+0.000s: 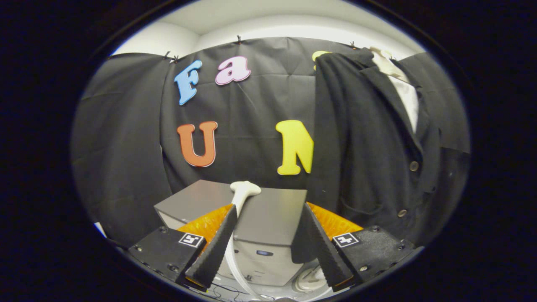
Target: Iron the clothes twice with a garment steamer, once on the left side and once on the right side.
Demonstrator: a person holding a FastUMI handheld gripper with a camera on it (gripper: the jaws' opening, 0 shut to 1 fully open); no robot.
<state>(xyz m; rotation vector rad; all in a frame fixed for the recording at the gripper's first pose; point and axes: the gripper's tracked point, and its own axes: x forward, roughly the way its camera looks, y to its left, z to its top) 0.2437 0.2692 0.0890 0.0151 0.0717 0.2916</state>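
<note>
Ahead of the fingers: the steamer base unit (pixel 263 235), a grey box, sits low and near, in front of the black cloth wall (pixel 126 147).

Steamer head: a white nozzle head (pixel 245 189) stands above the box top, just beyond the left finger's tip. Its white hose (pixel 231 262) curves down past the inner side of that finger. Judged: the head is parked upright so a grasp can come straight onto its neck.

Gripper: the gripper (pixel 268 218) is spread wide, nothing between the fingers; the left finger (pixel 215 247) lies just beside the hose, contact cannot be told. The right finger (pixel 321 247) is well apart from it.

Garment: a dark buttoned coat (pixel 369 159) hangs far right over a white shirt (pixel 407 98), its front facing the booth. Judged: hung flat and open so both front halves can take a vertical pass.

Task stage: judged as the reach for the steamer head; no pass on the coat begun.

Edges: the box's near top edge runs between the fingers; the coat's left hem edge falls close beside the box's right side. Small pale items lie near under the right finger, too blurred to name.

Open room: free space above the box and left of the coat. Judged: lift the head upward, then swing right; watch the hose snagging the left finger.
</note>
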